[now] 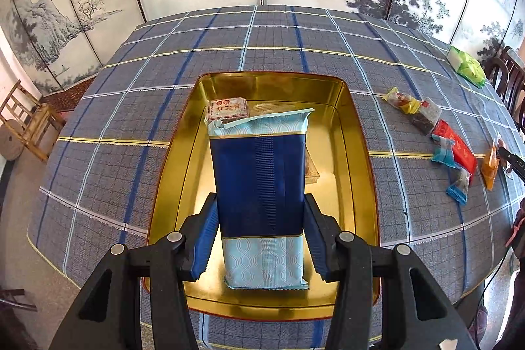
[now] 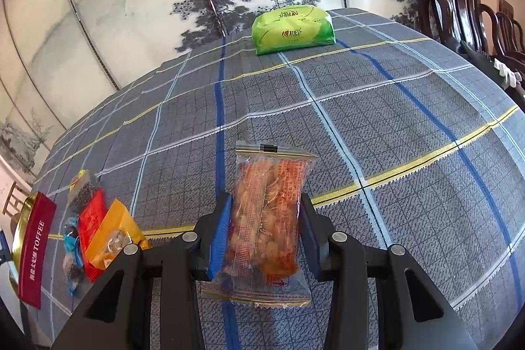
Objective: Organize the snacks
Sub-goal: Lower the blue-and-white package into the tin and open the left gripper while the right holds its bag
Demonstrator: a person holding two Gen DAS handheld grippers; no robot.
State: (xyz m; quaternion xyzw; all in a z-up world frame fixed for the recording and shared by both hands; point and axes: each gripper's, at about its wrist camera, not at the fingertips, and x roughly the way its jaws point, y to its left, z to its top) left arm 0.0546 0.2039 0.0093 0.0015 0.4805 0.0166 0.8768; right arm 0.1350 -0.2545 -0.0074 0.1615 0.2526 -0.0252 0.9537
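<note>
Left hand-held gripper clenched on a blue snack packet, pads against both its sides, held above the gold tin near the desk's front edge. A small red-printed pack lies in the tin beyond it. Right hand-held gripper grasps a clear packet of orange snacks over the checked desk. Loose snack packets lie beside the tin's right side. Green pack at far edge.
</note>
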